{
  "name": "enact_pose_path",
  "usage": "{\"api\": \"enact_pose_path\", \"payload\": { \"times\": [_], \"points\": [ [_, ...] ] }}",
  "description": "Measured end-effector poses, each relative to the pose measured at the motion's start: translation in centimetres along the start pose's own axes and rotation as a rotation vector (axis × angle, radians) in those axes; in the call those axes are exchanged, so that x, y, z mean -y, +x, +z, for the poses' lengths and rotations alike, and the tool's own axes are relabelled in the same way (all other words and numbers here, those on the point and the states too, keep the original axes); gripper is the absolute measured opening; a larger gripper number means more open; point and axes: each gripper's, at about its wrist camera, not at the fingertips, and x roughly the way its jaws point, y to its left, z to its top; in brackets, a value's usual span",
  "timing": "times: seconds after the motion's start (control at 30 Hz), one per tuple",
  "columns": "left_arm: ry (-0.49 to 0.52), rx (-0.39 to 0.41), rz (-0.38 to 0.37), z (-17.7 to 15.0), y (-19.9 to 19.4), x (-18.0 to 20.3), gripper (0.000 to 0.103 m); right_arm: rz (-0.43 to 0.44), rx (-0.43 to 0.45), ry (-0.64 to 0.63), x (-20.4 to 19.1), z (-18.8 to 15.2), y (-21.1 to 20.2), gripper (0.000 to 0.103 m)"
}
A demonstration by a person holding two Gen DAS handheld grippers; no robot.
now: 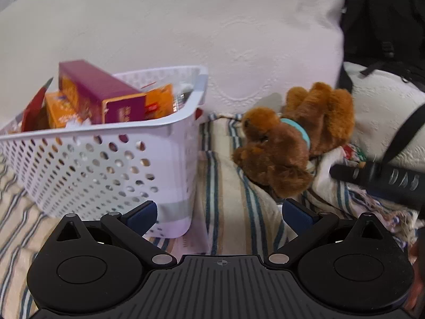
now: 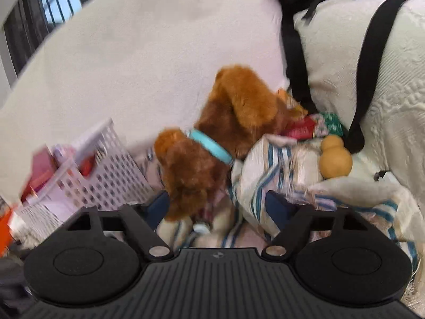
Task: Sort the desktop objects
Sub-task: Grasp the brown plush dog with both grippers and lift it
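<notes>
White perforated basket [image 1: 111, 159], at ten o'clock of the left gripper [image 1: 219, 215], holds a purple box [image 1: 106, 93] and orange packets. Brown plush dog [image 2: 212, 143] with a teal collar [image 2: 209, 146] lies on the striped cloth [image 1: 225, 186], its head between the right gripper's [image 2: 216, 207] spread fingers. Both grippers point forward, spread wide, gripping nothing.

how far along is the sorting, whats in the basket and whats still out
Done: boxes sit in the white basket. In hand: nothing; left gripper and right gripper are open, the right nearing the plush dog. Left: dog, yellow toy, red packet.
</notes>
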Motion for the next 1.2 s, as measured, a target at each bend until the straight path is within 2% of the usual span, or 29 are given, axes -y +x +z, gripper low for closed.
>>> {"api": "enact_pose_path", "payload": {
  "times": [0.17, 0.23, 0.3, 0.4, 0.6, 0.7, 0.8, 0.83, 0.87, 0.9, 0.93, 1.03, 1.13, 1.2],
  "points": [
    [0.042, 0.016, -0.100, -0.2, -0.5, 2.5, 0.103, -0.073, 0.029, -0.047, 0.0, 4.7, -0.1, 0.080],
    [0.076, 0.031, -0.117, 0.1, -0.5, 4.1, 0.103, -0.100, 0.039, -0.062, 0.6, 7.2, 1.0, 0.081],
    [0.133, 0.033, -0.096, 0.6, 0.2, 5.9, 0.103, -0.092, -0.008, -0.056, 1.3, 9.4, 3.1, 0.081],
    [0.194, 0.043, -0.036, 2.0, 1.6, 7.8, 0.103, -0.033, -0.065, -0.040, 2.5, 11.2, 5.8, 0.081],
    [0.189, 0.077, 0.035, 4.5, 4.8, 8.8, 0.103, 0.062, -0.140, -0.044, 3.5, 12.2, 10.6, 0.082],
    [0.181, 0.058, 0.074, 4.5, 7.2, 8.9, 0.103, 0.042, -0.149, -0.135, 2.8, 11.8, 12.4, 0.083],
    [0.150, -0.049, 0.074, 4.5, 10.6, 9.2, 0.103, -0.032, -0.139, -0.271, 1.5, 10.3, 13.4, 0.079],
    [0.124, -0.106, 0.063, 4.5, 12.0, 9.0, 0.101, -0.042, -0.122, -0.276, 1.4, 10.0, 13.2, 0.076],
    [0.089, -0.157, 0.039, 4.5, 13.3, 8.7, 0.095, -0.052, -0.111, -0.278, 1.2, 9.6, 13.1, 0.074],
    [0.062, -0.200, 0.021, 4.3, 14.5, 8.4, 0.082, -0.060, -0.101, -0.275, 1.0, 9.3, 12.8, 0.071],
    [0.050, -0.231, 0.011, 4.2, 15.3, 8.3, 0.075, -0.062, -0.093, -0.266, 1.0, 9.2, 12.4, 0.066],
    [0.054, -0.230, 0.032, 4.0, 15.5, 8.7, 0.069, -0.058, -0.079, -0.252, 1.2, 8.9, 11.3, 0.055],
    [0.087, -0.211, 0.056, 4.0, 14.1, 9.7, 0.063, -0.064, -0.063, -0.227, 1.4, 8.8, 10.1, 0.046],
    [0.067, -0.201, 0.051, 4.2, 13.1, 9.7, 0.060, -0.067, -0.052, -0.214, 1.3, 8.7, 9.0, 0.041]
  ]
}}
